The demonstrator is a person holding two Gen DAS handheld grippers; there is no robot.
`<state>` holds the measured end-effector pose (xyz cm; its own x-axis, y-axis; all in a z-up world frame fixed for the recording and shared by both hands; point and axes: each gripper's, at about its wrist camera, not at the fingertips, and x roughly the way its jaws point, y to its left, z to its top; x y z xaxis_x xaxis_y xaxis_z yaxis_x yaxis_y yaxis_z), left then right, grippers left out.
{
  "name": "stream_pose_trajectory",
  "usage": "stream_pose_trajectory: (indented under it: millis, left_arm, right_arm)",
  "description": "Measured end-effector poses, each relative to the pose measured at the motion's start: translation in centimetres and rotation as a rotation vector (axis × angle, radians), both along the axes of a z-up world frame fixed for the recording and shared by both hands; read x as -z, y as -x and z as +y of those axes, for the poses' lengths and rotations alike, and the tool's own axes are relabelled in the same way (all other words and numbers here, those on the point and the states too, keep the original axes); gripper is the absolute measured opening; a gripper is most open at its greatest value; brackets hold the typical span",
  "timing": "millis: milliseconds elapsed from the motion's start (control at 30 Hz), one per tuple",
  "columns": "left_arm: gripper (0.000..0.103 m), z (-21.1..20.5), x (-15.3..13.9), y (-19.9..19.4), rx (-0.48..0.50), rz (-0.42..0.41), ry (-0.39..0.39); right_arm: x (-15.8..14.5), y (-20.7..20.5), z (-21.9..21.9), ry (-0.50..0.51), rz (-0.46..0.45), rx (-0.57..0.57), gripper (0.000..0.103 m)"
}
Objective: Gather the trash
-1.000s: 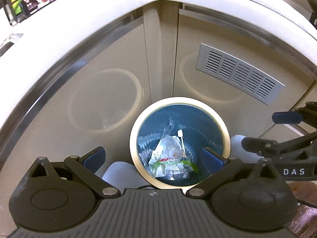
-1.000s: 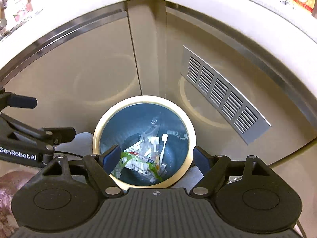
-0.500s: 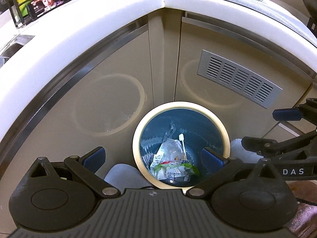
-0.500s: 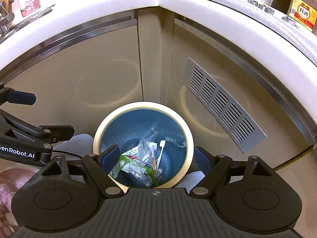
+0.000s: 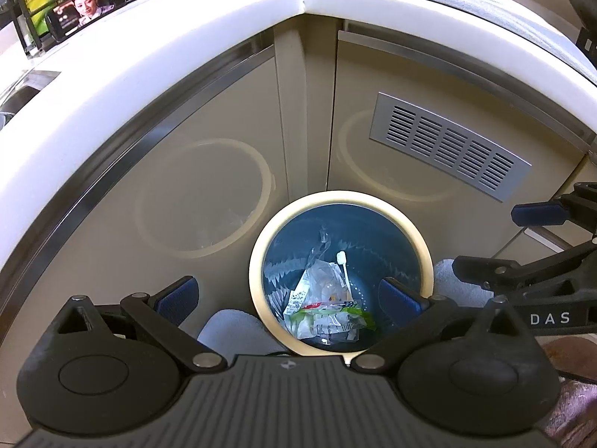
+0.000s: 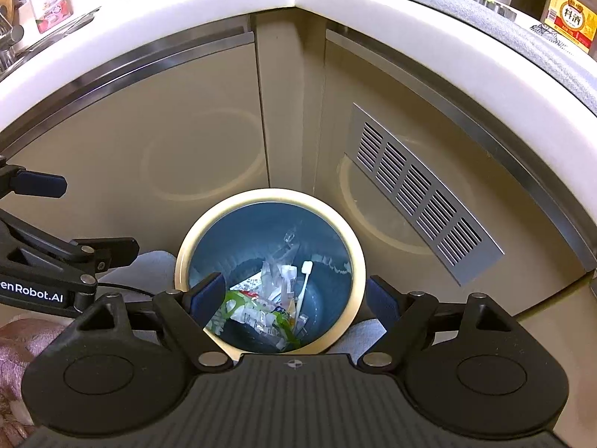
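A round bin (image 5: pixel 257 261) with a cream rim and a blue inside stands on the floor in the cabinet corner. Crumpled wrappers (image 5: pixel 324 310) and a white swab (image 5: pixel 342 264) lie at its bottom. My left gripper (image 5: pixel 287 295) hangs above the bin, open, with nothing between its blue pads. The right gripper (image 5: pixel 511 239) shows at the right edge there, also open. In the right wrist view the bin (image 6: pixel 268 196) and the wrappers (image 6: pixel 261 298) lie below my open, empty right gripper (image 6: pixel 294 296). The left gripper (image 6: pixel 78 216) juts in from the left.
Beige cabinet doors (image 5: pixel 201 194) meet at a corner post behind the bin, with a metal vent grille (image 5: pixel 447 145) on the right door. A white countertop (image 5: pixel 186 37) overhangs above, bearing a phone (image 5: pixel 86 7) and bottles. Pale grey soft shapes (image 5: pixel 238 324) flank the bin.
In both views the counter's edge has slid lower, so more of the countertop shows. The bin stays under both grippers, which remain open and empty.
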<state>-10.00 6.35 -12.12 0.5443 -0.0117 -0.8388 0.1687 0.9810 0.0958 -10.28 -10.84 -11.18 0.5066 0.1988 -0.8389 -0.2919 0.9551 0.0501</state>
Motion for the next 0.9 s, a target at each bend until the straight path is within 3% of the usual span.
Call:
stream_pose_trajectory:
  millis: [433,900]
  left_arm:
    - [0.103,0.3,0.2,-0.3,-0.008,0.013,0.008]
    - [0.103,0.6,-0.5,-0.1,-0.007,-0.013,0.018]
  right_arm:
    - [0.2,-0.4,0.2,0.007,0.013,-0.01,0.084]
    - [-1.2,-0.2,-0.8,-0.025,-0.057,0.007,0.084]
